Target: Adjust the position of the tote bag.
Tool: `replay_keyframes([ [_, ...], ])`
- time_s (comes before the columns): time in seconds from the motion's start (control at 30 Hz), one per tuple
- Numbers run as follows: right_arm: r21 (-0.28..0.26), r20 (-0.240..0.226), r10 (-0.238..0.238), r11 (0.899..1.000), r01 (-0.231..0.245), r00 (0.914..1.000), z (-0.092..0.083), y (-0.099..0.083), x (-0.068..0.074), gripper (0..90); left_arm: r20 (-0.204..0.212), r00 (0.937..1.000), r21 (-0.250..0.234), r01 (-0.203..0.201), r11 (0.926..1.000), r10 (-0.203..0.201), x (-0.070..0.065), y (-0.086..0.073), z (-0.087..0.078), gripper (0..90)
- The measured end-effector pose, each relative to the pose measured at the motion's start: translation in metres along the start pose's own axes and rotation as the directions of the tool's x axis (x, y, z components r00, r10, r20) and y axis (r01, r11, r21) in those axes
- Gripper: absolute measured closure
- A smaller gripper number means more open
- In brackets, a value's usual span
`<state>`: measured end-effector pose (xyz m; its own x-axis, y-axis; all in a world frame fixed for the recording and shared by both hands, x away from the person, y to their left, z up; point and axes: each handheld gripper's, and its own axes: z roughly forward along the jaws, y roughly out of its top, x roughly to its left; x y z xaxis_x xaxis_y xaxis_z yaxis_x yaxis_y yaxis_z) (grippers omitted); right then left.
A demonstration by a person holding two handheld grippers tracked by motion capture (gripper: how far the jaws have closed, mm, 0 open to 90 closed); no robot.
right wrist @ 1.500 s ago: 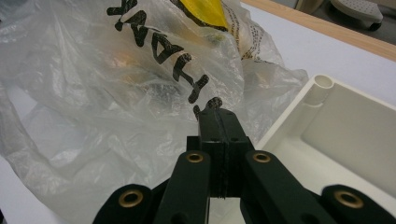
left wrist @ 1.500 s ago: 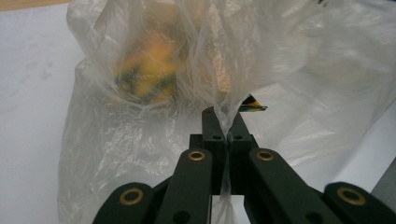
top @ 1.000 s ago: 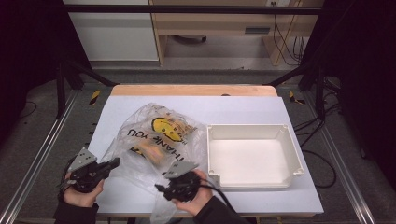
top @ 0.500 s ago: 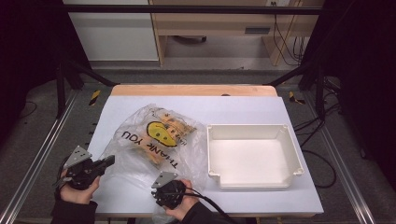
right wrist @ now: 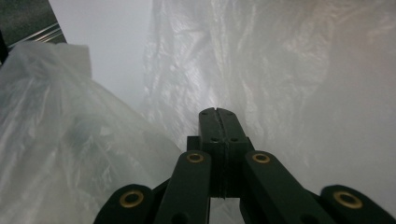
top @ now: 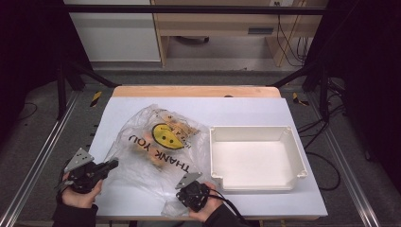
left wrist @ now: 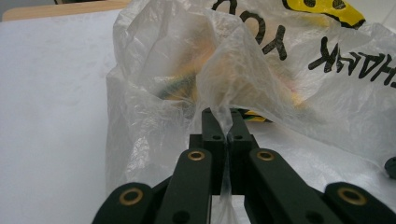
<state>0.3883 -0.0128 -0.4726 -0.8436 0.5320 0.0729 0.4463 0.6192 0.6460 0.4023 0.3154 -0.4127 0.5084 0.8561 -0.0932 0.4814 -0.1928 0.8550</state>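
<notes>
Lower now at the frame's bottom centre, the right tool point(top: 193, 194) has just been closing, jaws together at the near edge of the crinkled clear plastic "THANK YOU" bag point(top: 161, 146); whether film is caught, I cannot tell. Centre-left on the white bench point(top: 246, 109), the bag is pinched by the left tool point(left wrist: 226, 133). Step: gripping both edges. Next likely needs spreading it toward the white rectangular plastic tray point(top: 293, 156).

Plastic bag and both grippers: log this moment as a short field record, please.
bag: clear plastic bag with smiley print, lying on the table, packaged items inside
left gripper: shut on a fold of the bag
right gripper: jaws have just been closing, now shut at the bag's near edge; whether film is pinched cannot be told
bin: white bin, empty, right of the bag
</notes>
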Motion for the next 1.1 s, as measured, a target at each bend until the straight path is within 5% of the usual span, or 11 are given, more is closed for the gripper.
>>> replay_keyframes([
  [0.1, -0.039, -0.002, -0.017, 0.999, 0.017, 0.9999, -0.002, 0.005, 0.003, 90.0, -0.002, 1.0000, -0.003, -0.007, 1.0000, 0.007, -0.002, 0.001, 0.001, 89.4],
  [0.27, -0.117, -0.012, -0.082, 0.990, 0.080, 0.9966, 0.015, 0.034, 0.026, 77.5, -0.006, 1.0000, -0.002, -0.006, 1.0000, 0.006, 0.000, 0.000, 0.000, 89.4],
  [0.53, -0.108, 0.037, -0.075, 0.991, 0.079, 0.9965, 0.053, 0.045, 0.029, 59.0, -0.014, 0.9999, -0.001, 0.001, 1.0000, -0.001, 0.004, -0.002, 0.001, 89.4],
  [0.63, -0.109, 0.047, -0.063, 0.992, 0.067, 0.9969, 0.053, 0.044, 0.027, 63.9, -0.018, 0.9998, 0.000, 0.000, 1.0000, 0.000, 0.004, -0.002, 0.001, 89.4],
  [0.83, -0.122, 0.065, -0.035, 0.992, 0.042, 0.9973, 0.053, 0.042, 0.026, 89.1, -0.021, 0.9998, 0.005, 0.004, 1.0000, -0.003, 0.005, -0.002, 0.002, 89.4],
  [0.97, -0.115, 0.081, -0.035, 0.992, 0.044, 0.9961, 0.053, 0.043, 0.028, 90.0, -0.025, 0.9996, 0.001, 0.009, 1.0000, -0.009, 0.007, -0.003, 0.001, 89.4],
  [1.1, -0.105, 0.038, -0.039, 0.994, 0.043, 0.9985, 0.048, 0.043, 0.026, 90.0, -0.026, 0.9996, -0.007, 0.010, 0.9999, -0.010, 0.008, -0.003, 0.000, 89.4],
])
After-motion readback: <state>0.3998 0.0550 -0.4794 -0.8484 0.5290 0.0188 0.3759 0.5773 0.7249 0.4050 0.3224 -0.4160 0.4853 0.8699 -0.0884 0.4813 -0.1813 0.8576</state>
